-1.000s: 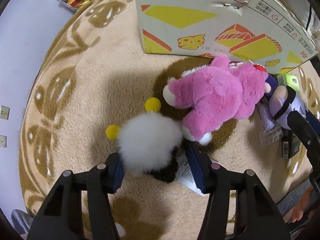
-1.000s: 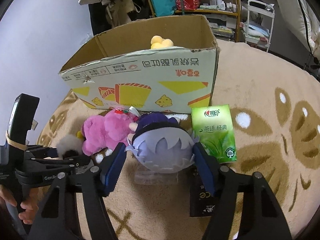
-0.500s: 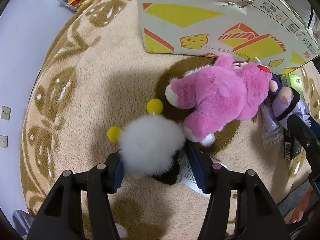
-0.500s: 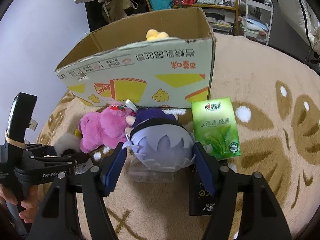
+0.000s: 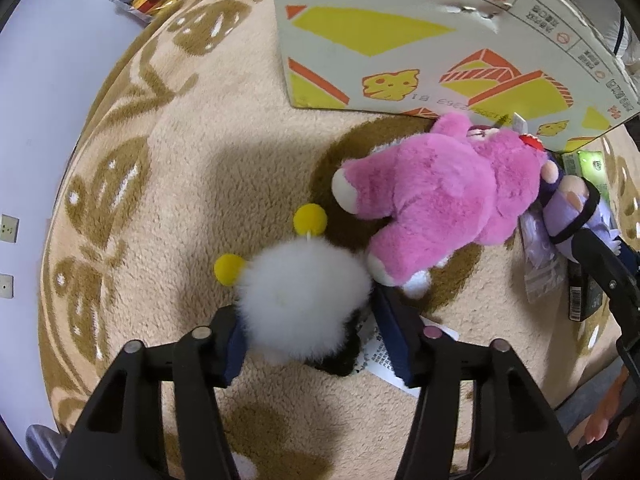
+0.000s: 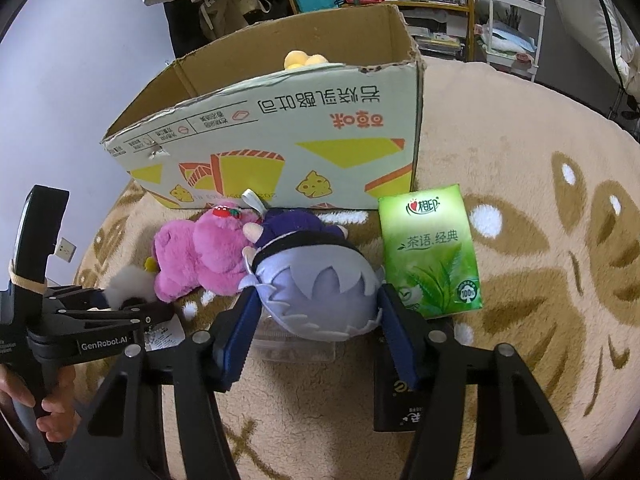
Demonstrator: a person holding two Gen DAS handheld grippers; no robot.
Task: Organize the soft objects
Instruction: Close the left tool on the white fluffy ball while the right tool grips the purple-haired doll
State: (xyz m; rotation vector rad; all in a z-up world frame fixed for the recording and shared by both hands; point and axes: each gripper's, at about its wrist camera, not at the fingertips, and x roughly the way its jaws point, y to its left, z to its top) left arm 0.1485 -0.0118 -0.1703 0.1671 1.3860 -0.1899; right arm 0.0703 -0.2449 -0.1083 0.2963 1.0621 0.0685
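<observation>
My left gripper (image 5: 310, 338) points straight down over the beige patterned carpet (image 5: 168, 168), its jaws closing around the fluffy white pom-pom toy with two yellow balls (image 5: 300, 296); the blue pads (image 5: 394, 330) touch its fur on both sides. Just beside it lies the pink plush bear (image 5: 436, 200), near the printed cardboard box (image 5: 420, 36). My right gripper (image 6: 316, 326) tilts down, jaws closing on the round lavender-haired plush doll head (image 6: 316, 286), pads against its sides. A green tissue pack (image 6: 430, 252) lies just to its right on the carpet.
</observation>
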